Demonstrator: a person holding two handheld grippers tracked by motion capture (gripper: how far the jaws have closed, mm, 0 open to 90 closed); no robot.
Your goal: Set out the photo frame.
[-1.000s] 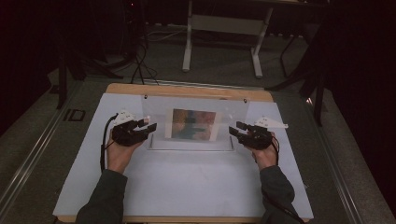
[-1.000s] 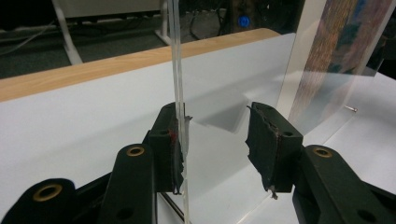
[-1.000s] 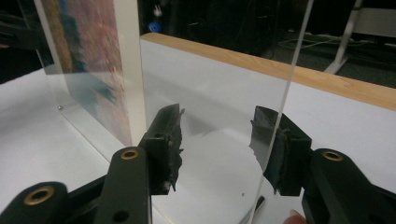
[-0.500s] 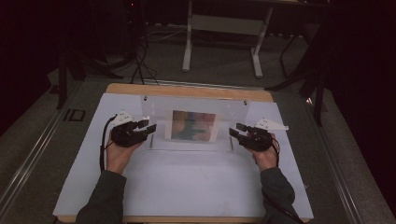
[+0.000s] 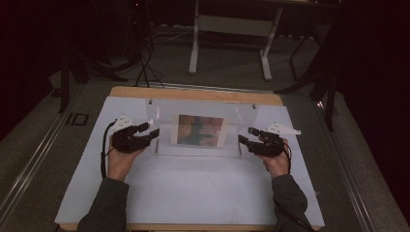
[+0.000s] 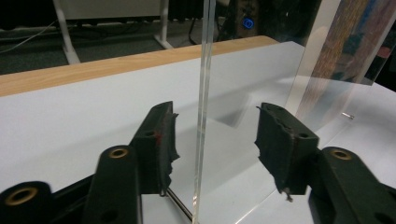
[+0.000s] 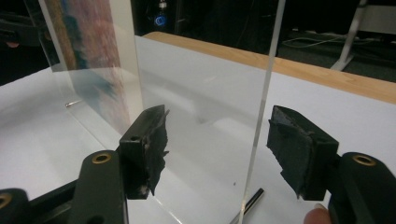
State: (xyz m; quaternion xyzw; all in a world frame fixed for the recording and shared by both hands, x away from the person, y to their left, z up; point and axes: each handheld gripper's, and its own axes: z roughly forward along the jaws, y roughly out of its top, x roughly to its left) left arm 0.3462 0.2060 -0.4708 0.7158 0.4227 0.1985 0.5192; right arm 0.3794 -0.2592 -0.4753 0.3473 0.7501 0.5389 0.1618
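**Clear panel standing free, both grippers opened off its end edges**

White sheeting covers the table [image 5: 193,193], with a wooden rim showing along the far edge and dark floor beyond. Nearest the camera, two sleeved forearms enter from the bottom of the high view. The left gripper [image 5: 151,131] sits left of centre, the right gripper [image 5: 246,137] right of centre, both pointing inward.

Between them stands the acrylic panel [image 5: 200,131], upright, its long axis running left to right across the frame. A coloured picture [image 5: 200,129] sits in its middle.

In the left gripper view, the panel's left end edge [image 6: 203,107] rises between the two black pads [image 6: 164,140] with a clear gap on each side. In the right gripper view, the right end edge [image 7: 261,112] likewise stands between the pads [image 7: 148,140], nearer the right-hand pad but apart from it. Both sets of jaws have just been opening; neither presses on the panel. Both hands are equally near their ends.

A thin metal pin [image 7: 246,205] lies at the panel's foot in the right gripper view; it appears to be a support, though the view is too partial to confirm.

Farther back, a white frame stand [image 5: 229,43] occupies the upper centre on the floor, well clear. Nothing obstructs a straight withdrawal outward along the panel's axis.
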